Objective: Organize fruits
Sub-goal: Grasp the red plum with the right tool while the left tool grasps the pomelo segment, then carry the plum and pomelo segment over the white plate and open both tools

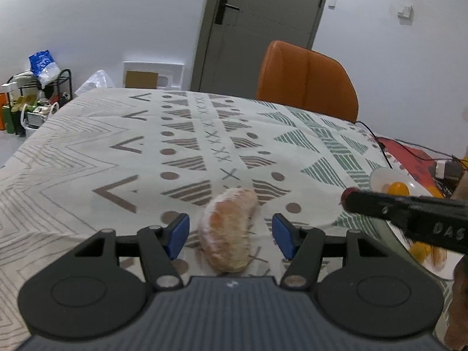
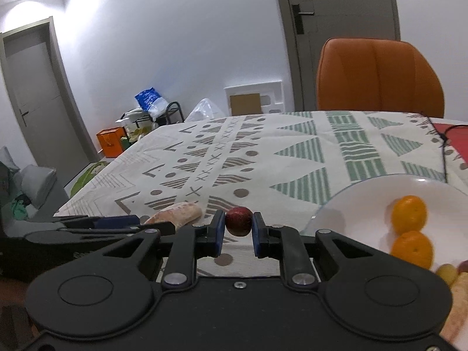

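The left gripper point(image 1: 229, 235) is open around a peeled pomelo piece point(image 1: 228, 231) lying longways between its blue pads on the tablecloth point(image 1: 87, 152), while the right gripper point(image 2: 238, 229) squeezes a small red fruit point(image 2: 238, 221) just left of the white plate point(image 2: 365, 199).

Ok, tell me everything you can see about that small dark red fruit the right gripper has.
The small dark red fruit is round, with a slightly speckled, faintly glossy skin; its kind is hard to tell. It sits clamped between the blue pads of the right gripper, one pad on each side, lifted off the patterned tablecloth. The white plate lies just to its right. Nothing else touches it.
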The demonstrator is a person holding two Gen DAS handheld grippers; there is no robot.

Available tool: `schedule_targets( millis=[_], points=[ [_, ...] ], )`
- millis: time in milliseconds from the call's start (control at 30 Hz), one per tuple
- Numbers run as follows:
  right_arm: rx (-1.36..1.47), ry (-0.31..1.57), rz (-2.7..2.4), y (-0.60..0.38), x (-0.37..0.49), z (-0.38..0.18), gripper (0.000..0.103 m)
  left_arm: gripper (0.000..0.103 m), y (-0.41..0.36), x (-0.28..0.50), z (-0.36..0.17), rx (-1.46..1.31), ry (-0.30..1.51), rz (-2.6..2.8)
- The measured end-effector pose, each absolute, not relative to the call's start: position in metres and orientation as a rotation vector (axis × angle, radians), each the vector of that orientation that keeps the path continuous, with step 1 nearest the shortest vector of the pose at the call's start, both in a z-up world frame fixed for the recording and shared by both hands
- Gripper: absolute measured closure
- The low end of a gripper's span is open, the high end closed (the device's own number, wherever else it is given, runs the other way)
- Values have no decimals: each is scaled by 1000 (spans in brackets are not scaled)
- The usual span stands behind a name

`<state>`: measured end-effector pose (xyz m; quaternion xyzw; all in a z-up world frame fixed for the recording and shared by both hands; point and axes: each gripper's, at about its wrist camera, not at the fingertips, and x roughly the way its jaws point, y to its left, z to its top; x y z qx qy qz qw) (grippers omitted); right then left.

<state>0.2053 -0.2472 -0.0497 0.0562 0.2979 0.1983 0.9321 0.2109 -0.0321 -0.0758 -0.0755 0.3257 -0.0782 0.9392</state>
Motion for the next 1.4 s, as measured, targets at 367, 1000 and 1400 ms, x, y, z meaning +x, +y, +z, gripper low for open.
schedule_targets(
  millis=[367, 1000, 1400],
  points=[
    [145, 578, 353, -275, 194, -45, 85, 66, -47, 216, -83, -53, 696, -97],
    [216, 539, 266, -335, 178, -48, 85, 67, -81, 200, -52, -62, 614, -149],
    [255, 528, 191, -377, 171, -54, 85, 67, -120, 199, -41, -49, 594, -212]
  ],
)
